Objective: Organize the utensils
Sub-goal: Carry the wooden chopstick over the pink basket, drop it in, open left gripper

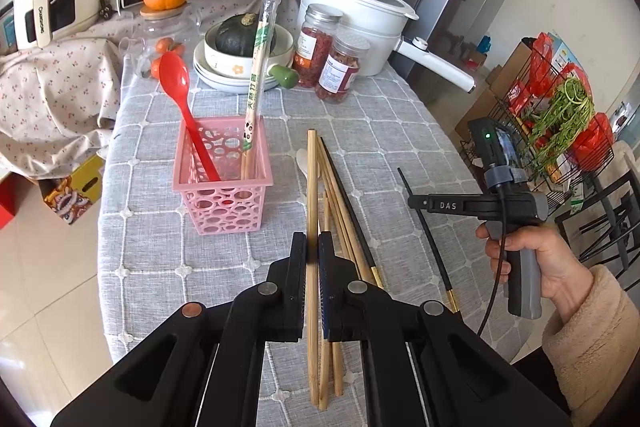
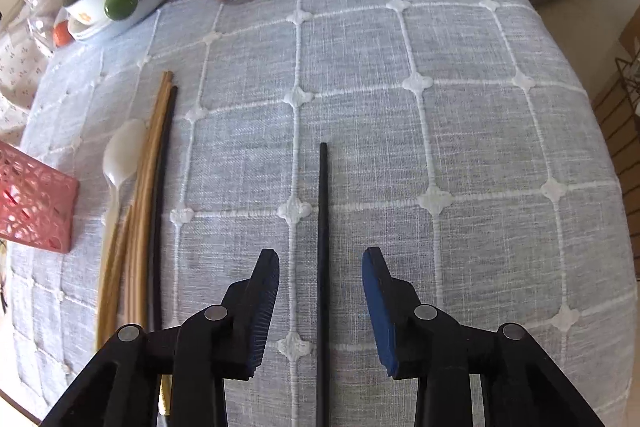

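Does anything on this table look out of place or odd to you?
One black chopstick lies alone on the grey tablecloth, apart from its mate in the loose pile beside the pink basket. Nothing looks spilled or broken.

Pink perforated basket [image 1: 223, 179] upright on the bench, holding a red spoon [image 1: 182, 99] and a wrapped chopstick pair [image 1: 258, 75], both leaning. Loose bamboo chopsticks [image 2: 136, 211] and one black chopstick [image 2: 162, 187] bundled beside a white spoon [image 2: 120, 155]. One bamboo chopstick [image 1: 312, 187] raised, clamped. Lone black chopstick [image 2: 323, 247] flat, apart.
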`<state>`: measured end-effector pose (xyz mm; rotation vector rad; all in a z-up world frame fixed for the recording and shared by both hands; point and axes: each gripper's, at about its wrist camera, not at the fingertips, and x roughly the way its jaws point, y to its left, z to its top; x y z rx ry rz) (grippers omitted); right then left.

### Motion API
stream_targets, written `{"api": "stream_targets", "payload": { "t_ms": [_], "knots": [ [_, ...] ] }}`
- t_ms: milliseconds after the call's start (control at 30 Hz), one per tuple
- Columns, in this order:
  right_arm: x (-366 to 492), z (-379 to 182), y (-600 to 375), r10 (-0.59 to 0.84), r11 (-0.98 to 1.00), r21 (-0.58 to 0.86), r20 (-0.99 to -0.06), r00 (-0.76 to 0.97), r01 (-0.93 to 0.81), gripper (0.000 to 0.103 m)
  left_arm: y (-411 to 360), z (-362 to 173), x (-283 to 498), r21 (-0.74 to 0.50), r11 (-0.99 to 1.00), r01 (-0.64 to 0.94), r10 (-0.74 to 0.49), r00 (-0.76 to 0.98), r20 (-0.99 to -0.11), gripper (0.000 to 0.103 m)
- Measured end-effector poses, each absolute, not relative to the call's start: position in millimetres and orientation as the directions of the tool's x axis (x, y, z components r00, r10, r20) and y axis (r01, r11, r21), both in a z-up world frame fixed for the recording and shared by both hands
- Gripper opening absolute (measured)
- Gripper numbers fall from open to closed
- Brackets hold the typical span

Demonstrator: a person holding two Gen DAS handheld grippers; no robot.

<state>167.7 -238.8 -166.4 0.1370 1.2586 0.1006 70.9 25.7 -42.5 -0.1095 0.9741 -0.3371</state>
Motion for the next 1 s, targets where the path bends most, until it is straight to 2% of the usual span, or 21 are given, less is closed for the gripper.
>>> {"api": "stream_targets", "payload": {
  "t_ms": [100, 133, 167, 200, 367, 567, 733, 833, 1000],
  "knots": [
    [171.3, -171.8, -230.3, 0.101, 0.995, 0.096, -0.944, 0.313, -0.030, 0.036, 26.8, -43.2, 71.9, -0.236, 0.945, 0.227, -0.322, 0.515, -0.794, 0.006],
    [171.4, -172.4, -226.3, 0.072, 0.997, 0.061, -0.944, 0.321, -0.045, 0.027, 27.4, -43.2, 72.2, -0.235, 0.946, 0.225, -0.320, 0.517, -0.794, 0.006],
    [170.8, -172.8, -222.7, 0.052, 0.997, 0.031, -0.943, 0.329, -0.067, 0.012, 28.4, -42.8, 72.4, -0.235, 0.946, 0.223, -0.319, 0.519, -0.793, 0.006],
    [170.4, -172.6, -220.6, 0.050, 0.996, 0.023, -0.943, 0.330, -0.084, 0.006, 29.0, -41.8, 72.4, -0.235, 0.947, 0.221, -0.318, 0.522, -0.791, 0.006],
    [163.7, -151.1, -232.2, 0.120, 0.993, 0.106, -0.925, 0.360, -0.059, 0.005, 35.4, -24.2, 64.7, -0.229, 0.948, 0.219, -0.315, 0.577, -0.753, 0.006],
    [130.9, -81.3, -228.1, 0.225, 0.974, 0.167, -0.821, 0.525, -0.156, 0.005, 44.2, 14.6, 48.7, -0.210, 0.953, 0.218, -0.302, 0.699, -0.648, 0.006],
    [102.0, -37.9, -213.8, 0.289, 0.955, 0.182, -0.735, 0.614, -0.232, 0.005, 50.1, 47.1, 28.2, -0.160, 0.966, 0.204, -0.257, 0.835, -0.486, 0.006],
    [90.9, -22.2, -209.4, 0.311, 0.948, 0.185, -0.696, 0.647, -0.257, 0.005, 59.2, 58.3, 20.0, -0.177, 0.969, 0.174, -0.229, 0.901, -0.368, 0.006],
    [86.4, -4.8, -196.3, 0.342, 0.938, 0.194, -0.649, 0.680, -0.287, 0.005, 72.4, 65.4, 21.8, -0.202, 0.974, 0.100, -0.147, 0.961, -0.234, 0.006]
  ]
}}
